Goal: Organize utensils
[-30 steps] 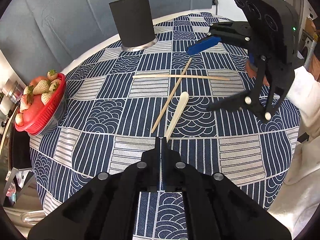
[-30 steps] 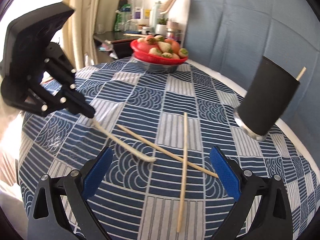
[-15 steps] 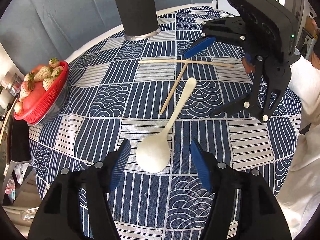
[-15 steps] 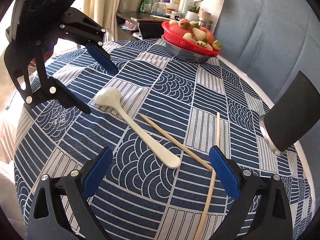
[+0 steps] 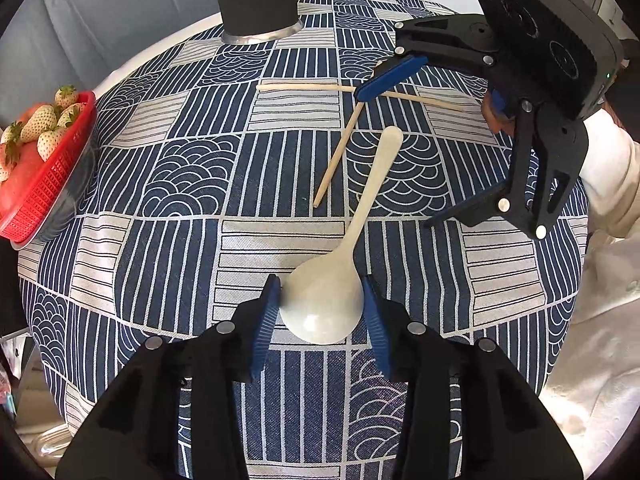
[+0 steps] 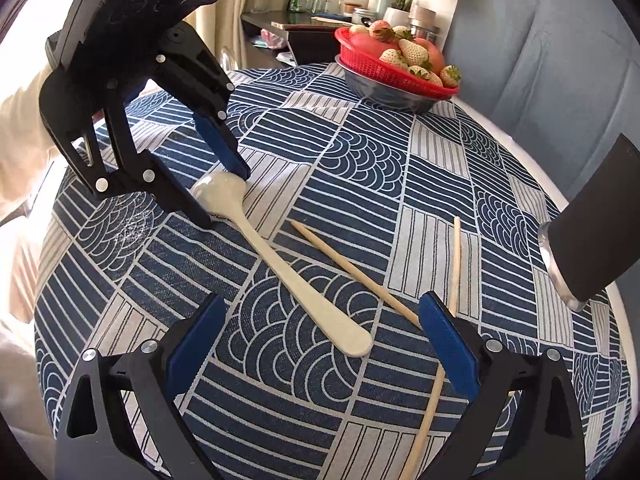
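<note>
The left gripper (image 5: 322, 312) points steeply down at the tablecloth (image 5: 168, 216). Its jaws are closing, with the bowl of the white spoon (image 5: 324, 304) between the blue pads (image 5: 266, 320); the pads stand at the bowl's edges. The right gripper (image 6: 320, 348) is tilted down over the tablecloth, jaws spread wide, nothing gripped. A pale sleeve (image 5: 608, 176) shows behind the right gripper.
</note>
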Available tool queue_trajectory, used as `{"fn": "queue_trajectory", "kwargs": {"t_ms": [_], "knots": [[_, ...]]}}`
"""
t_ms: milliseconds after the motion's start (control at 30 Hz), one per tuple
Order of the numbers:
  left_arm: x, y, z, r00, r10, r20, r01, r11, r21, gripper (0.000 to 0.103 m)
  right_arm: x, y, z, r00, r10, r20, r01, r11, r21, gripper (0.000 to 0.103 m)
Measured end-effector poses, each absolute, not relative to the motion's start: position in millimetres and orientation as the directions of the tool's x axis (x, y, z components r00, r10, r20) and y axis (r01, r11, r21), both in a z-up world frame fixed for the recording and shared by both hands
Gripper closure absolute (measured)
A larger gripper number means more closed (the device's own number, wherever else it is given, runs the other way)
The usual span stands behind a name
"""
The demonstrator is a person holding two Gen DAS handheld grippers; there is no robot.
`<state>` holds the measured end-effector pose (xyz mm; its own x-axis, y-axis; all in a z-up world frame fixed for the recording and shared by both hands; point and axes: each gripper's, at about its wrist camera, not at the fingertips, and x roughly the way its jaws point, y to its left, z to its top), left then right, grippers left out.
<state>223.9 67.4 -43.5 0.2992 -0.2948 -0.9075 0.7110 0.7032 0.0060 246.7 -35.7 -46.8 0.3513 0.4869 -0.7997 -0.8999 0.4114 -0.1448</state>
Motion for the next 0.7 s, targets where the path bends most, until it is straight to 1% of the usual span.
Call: {"fn": "queue_trajectory", "kwargs": {"t_ms": [100, 133, 167, 200, 233, 267, 300, 333, 367, 400, 433, 700], "knots": [[222, 69, -43, 0.3, -0.314, -0.901, 0.715, 0.699, -0.006, 0.06, 242, -25, -47, 0.354, 0.489, -0.797, -0.908, 0.383, -0.169, 0.012], [220, 68, -42, 0.301, -0.323, -0.897, 0.718, 0.696, -0.01, 0.061, 242, -21, -47, 0.345, 0.494, -0.798, -0.912, 0.376, -0.162, 0.018], [218, 68, -41, 0.304, -0.33, -0.894, 0.724, 0.689, -0.009, 0.061, 242, -18, -45, 0.333, 0.5, -0.799, -0.917, 0.369, -0.151, 0.027], [216, 67, -39, 0.307, -0.341, -0.889, 0.731, 0.682, -0.009, 0.061, 242, -15, -44, 0.324, 0.503, -0.802, -0.921, 0.362, -0.145, 0.041], [214, 67, -37, 0.31, -0.35, -0.884, 0.736, 0.677, -0.01, 0.06, 241, -11, -44, 0.327, 0.498, -0.803, -0.921, 0.358, -0.153, 0.043], [213, 66, -35, 0.312, -0.356, -0.881, 0.74, 0.672, -0.01, 0.061, 240, -8, -44, 0.338, 0.495, -0.801, -0.92, 0.353, -0.171, 0.043], [211, 65, -32, 0.327, -0.347, -0.879, 0.739, 0.674, 0.009, 0.061, 236, -5, -43, 0.335, 0.498, -0.8, -0.926, 0.333, -0.181, 0.05], [211, 63, -31, 0.346, -0.327, -0.88, 0.734, 0.678, 0.037, 0.061, 232, -2, -43, 0.317, 0.505, -0.803, -0.936, 0.3, -0.181, 0.072], [211, 62, -30, 0.353, -0.319, -0.879, 0.732, 0.68, 0.048, 0.061, 226, 0, -44, 0.307, 0.507, -0.805, -0.943, 0.273, -0.188, 0.081], [210, 61, -30, 0.352, -0.318, -0.88, 0.733, 0.678, 0.048, 0.061, 220, 2, -45, 0.329, 0.503, -0.799, -0.939, 0.262, -0.222, 0.086], [210, 60, -30, 0.354, -0.315, -0.881, 0.735, 0.676, 0.054, 0.061, 216, 3, -46, 0.351, 0.499, -0.793, -0.933, 0.255, -0.252, 0.087], [200, 45, -11, 0.409, -0.286, -0.867, 0.754, 0.641, 0.144, 0.06, 210, -7, -33, 0.367, 0.533, -0.763, -0.927, 0.273, -0.255, 0.09]]}}
